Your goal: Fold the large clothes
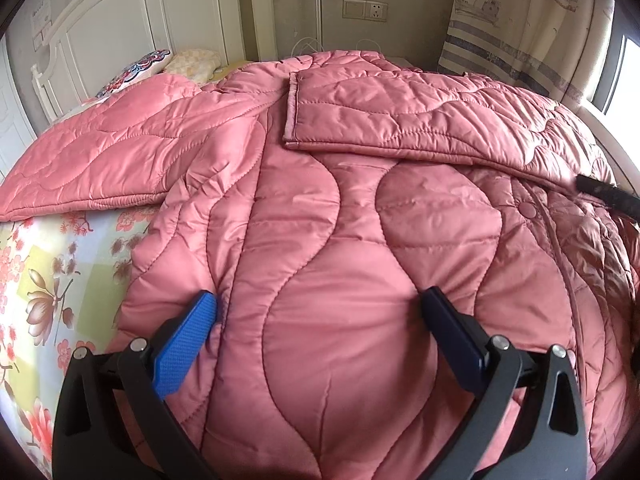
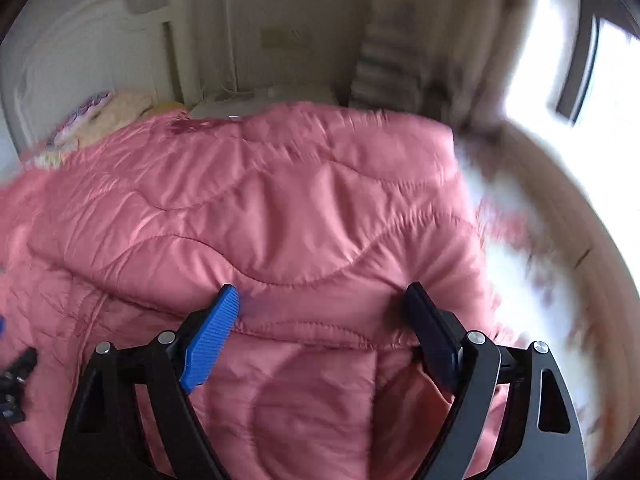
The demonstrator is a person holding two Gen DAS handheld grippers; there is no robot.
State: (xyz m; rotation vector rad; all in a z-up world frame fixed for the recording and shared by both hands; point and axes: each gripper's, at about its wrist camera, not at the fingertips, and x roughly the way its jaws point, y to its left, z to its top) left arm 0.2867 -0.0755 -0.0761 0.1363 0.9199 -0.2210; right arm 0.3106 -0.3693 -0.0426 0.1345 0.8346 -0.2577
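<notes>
A large pink quilted coat [image 1: 340, 216] lies spread on the bed. One sleeve [image 1: 400, 120] is folded across its upper body; the other sleeve [image 1: 112, 160] lies out to the left. My left gripper [image 1: 320, 300] is open, its fingers pressed on the coat's lower part. My right gripper [image 2: 322, 296] is open over the coat [image 2: 260, 208] at the folded sleeve's shoulder end. The right wrist view is blurred. The right gripper's black edge [image 1: 604, 196] shows at the right of the left wrist view.
The bed has a floral sheet [image 1: 52, 280] bare at the left. Pillows [image 1: 160, 68] lie by the white headboard [image 1: 112, 20]. A curtain [image 1: 528, 28] and bright window [image 2: 580, 112] are on the right. A wall socket [image 1: 366, 10] is behind.
</notes>
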